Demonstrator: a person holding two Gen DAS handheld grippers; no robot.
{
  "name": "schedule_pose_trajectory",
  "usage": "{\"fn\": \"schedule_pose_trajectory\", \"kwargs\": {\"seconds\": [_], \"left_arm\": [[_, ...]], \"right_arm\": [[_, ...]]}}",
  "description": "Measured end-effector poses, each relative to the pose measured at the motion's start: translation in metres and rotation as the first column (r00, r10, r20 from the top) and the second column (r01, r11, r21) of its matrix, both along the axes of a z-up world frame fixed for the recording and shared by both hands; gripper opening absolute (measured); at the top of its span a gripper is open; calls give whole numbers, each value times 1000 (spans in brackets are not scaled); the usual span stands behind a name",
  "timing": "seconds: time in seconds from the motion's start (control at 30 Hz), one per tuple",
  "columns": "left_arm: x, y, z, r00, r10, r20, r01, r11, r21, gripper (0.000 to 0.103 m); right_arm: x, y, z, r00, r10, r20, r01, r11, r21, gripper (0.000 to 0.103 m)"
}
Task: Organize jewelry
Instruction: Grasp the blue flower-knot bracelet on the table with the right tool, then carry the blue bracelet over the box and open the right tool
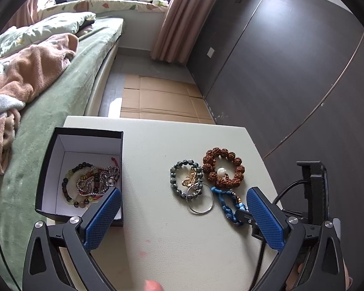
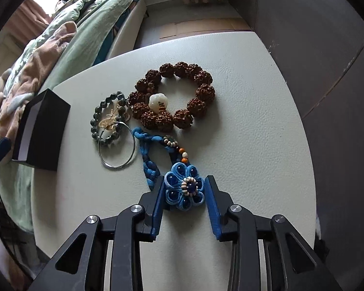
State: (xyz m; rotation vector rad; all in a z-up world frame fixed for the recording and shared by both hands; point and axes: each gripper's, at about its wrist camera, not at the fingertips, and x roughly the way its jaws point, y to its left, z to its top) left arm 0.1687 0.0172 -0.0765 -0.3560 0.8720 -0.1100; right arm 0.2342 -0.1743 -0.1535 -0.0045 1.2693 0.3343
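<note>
Through the left wrist camera I am holding the left gripper over the near part of the white desk with its jaws spread wide and nothing between them. The black box is sitting at the desk's left edge beside the bed, and several bracelets are lying inside it. To the right of the box, apart from it, the grey bead bracelet, the brown seed bracelet, a thin metal ring and the blue braided piece are crowding together, touching or overlapping. Through the right wrist camera I am pointing the right gripper steeply down, its jaws standing close on either side of the blue flower ornament; the left one seems to be touching it, but I cannot tell whether they are pressing it yet. The ornament is lying on the desk at the near end of the braid.
</note>
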Motion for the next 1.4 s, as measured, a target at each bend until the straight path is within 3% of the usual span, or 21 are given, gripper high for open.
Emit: {"fn": "schedule_pose_trajectory", "kwargs": {"seconds": [0.03,0.07,0.2,0.4,0.57,0.7,0.8,1.0,1.2,1.23,1.4], "left_arm": [[1,-1,-1,1000,-3,-1,3,1000,3,102],[2,-2,-1,1000,-7,-2,7,1000,6,102],[8,-7,-6,1000,-19,-16,19,1000,-4,95],[17,-23,-22,995,-68,-75,68,998,-1,75],[27,-33,-45,983,-91,-162,92,996,-3,51],[34,-40,-60,973,-84,-215,91,996,25,48],[38,-43,-69,970,-71,-232,83,996,45,35],[44,-56,-78,972,-58,-228,89,988,129,33],[43,-68,-83,975,-43,-216,101,959,266,6],[43,-65,-83,976,-37,-217,94,961,260,2],[37,-51,-70,982,-41,-183,77,978,193,2]], "right_arm": [[0,-1,2,1000,2,-2,-2,1000,9,30],[0,-4,5,1000,0,2,0,1000,23,21],[0,-26,20,999,-45,30,42,996,84,22],[2,-60,36,991,-122,48,112,979,170,21],[8,-79,44,982,-181,57,164,960,226,21],[10,-88,50,974,-218,64,194,945,264,21],[11,-90,52,971,-227,67,200,939,281,21],[11,-85,52,973,-220,69,192,939,287,21],[11,-78,52,976,-206,71,179,943,282,21],[11,-78,52,976,-204,73,177,943,281,21],[10,-72,54,977,-196,80,165,943,290,21]]}}
